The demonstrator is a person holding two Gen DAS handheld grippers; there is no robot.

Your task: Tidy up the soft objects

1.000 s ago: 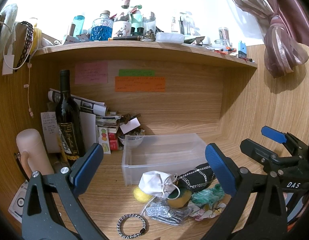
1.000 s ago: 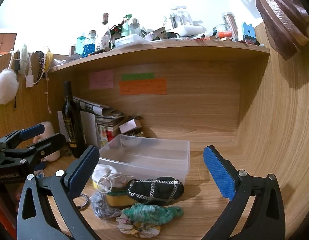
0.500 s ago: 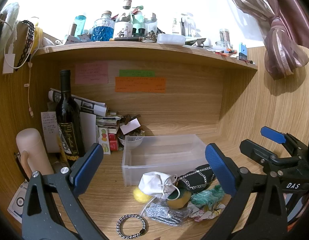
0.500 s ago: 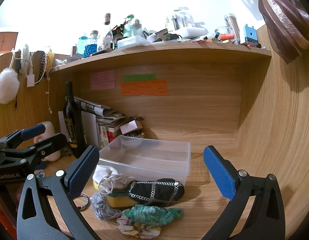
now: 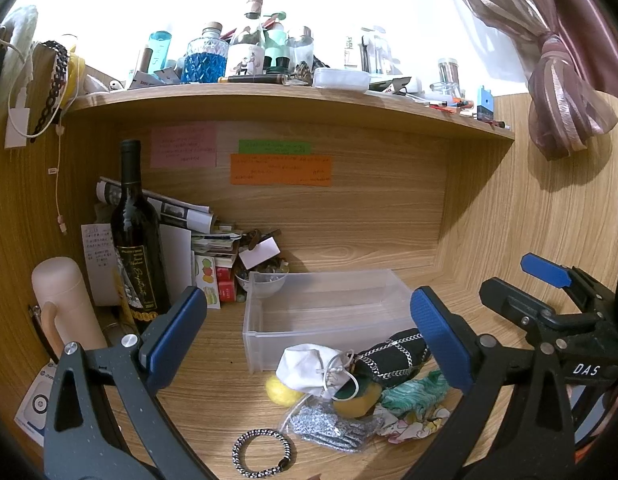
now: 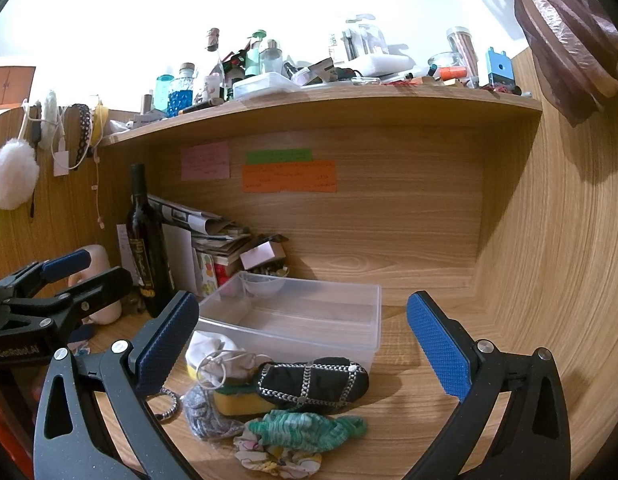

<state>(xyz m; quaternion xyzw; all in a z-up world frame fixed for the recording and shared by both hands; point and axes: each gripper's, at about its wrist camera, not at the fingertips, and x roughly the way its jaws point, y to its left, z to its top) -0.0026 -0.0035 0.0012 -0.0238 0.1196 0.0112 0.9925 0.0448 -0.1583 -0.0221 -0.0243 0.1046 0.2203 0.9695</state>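
Rt tongs (image 6: pixel 301 340) open, prob. empty.

Left gripper (image 5: pixel 307 334) — jaws spread wide, nothing between the blue pads; one finger rises from 7 o'clock of the left wrist view, the other from 5 o'clock. Right gripper (image 6: pixel 303 338) — likewise spread wide and unloaded, its fingers entering from 7 and 5 o'clock of the right wrist view. Each tool appears in the other's view: the right one at 4 o'clock of the left wrist view, the left one at 8 o'clock of the right wrist view. The two do not touch.
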